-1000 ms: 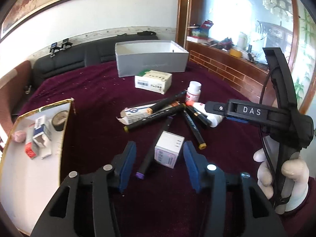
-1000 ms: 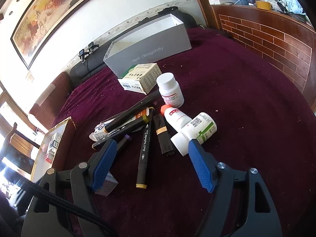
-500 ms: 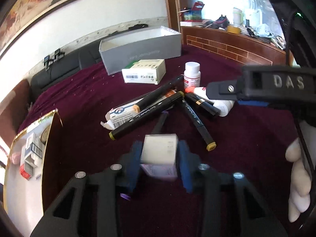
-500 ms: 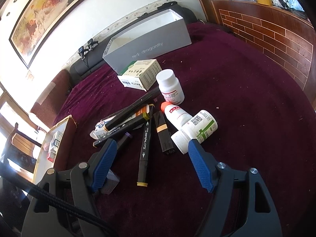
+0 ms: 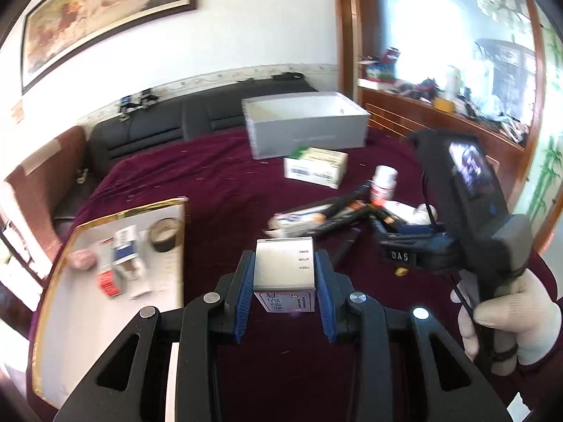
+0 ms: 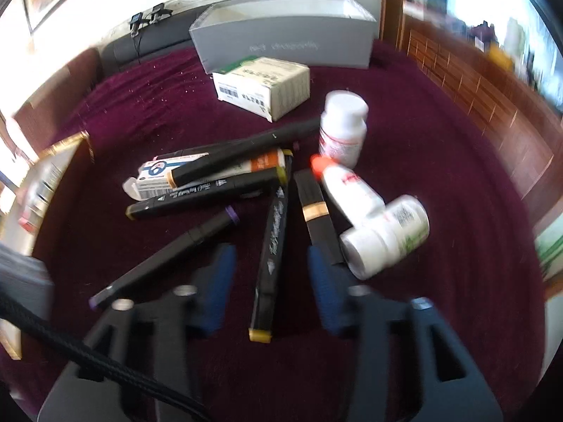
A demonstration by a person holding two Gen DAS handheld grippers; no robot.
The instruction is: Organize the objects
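Note:
My left gripper (image 5: 284,293) is shut on a small white box (image 5: 283,269) and holds it lifted above the maroon cloth. My right gripper (image 6: 269,283) is open, its blue pads on either side of a black marker with a yellow cap (image 6: 272,242). Around it lie more black markers (image 6: 225,156), a toothpaste-style carton (image 6: 155,179), an upright white bottle (image 6: 343,128), a tube with an orange cap (image 6: 346,188) and a lying white bottle (image 6: 387,237). A cream medicine box (image 6: 262,86) sits further back.
A grey open box (image 5: 306,125) stands at the back of the table. A gold-rimmed white tray (image 5: 45,302) at the left holds small boxes and a tape roll (image 5: 163,235). A black sofa (image 5: 140,137) lies beyond the table.
My left gripper closed on the small white box and lifted it, swinging left toward the tray. My right gripper moved down over the markers and narrowed its opening.

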